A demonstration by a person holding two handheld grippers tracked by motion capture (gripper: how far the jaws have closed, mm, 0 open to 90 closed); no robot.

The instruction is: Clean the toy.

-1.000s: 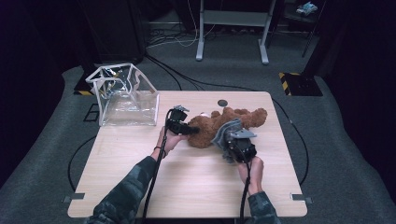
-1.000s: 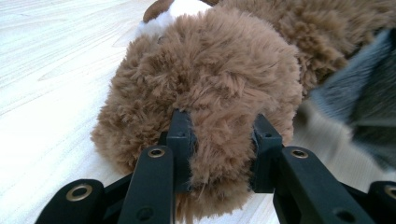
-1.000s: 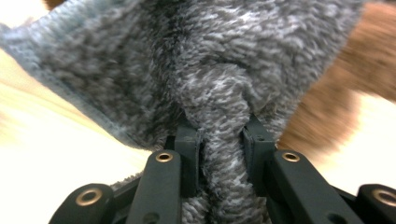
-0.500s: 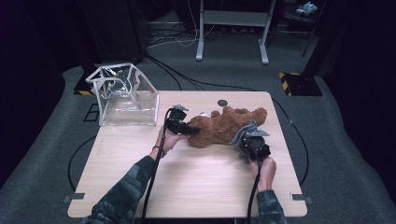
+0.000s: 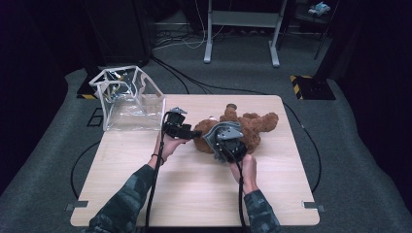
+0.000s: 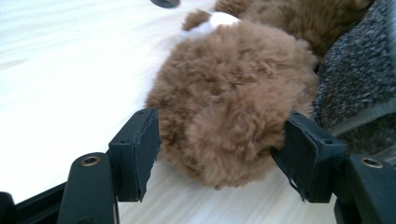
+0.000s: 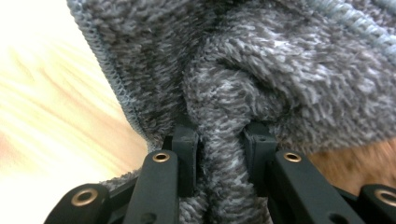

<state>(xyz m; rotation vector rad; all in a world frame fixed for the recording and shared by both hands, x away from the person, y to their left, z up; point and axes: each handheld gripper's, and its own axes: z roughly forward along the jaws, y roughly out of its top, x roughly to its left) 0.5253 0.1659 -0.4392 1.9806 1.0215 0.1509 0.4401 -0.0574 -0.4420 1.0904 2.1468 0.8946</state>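
Lately, left gripper (image 6: 219,154) jaws had been opening, slack beside teddy bear (image 5: 252,127) head. Right gripper (image 7: 219,149) clenched grey garment (image 7: 280,70), probably mid-dressing.

Both forearms wear long camouflage sleeves in dark green and grey, reaching to the wrists. The left claw (image 5: 197,134) is black and boxy, with brass-coloured screw eyelets on its black jaw arms, and a black cable trails from it toward the near edge. The right claw (image 7: 219,140) is black too, topped by a grey three-cornered plate, with its own black cable.
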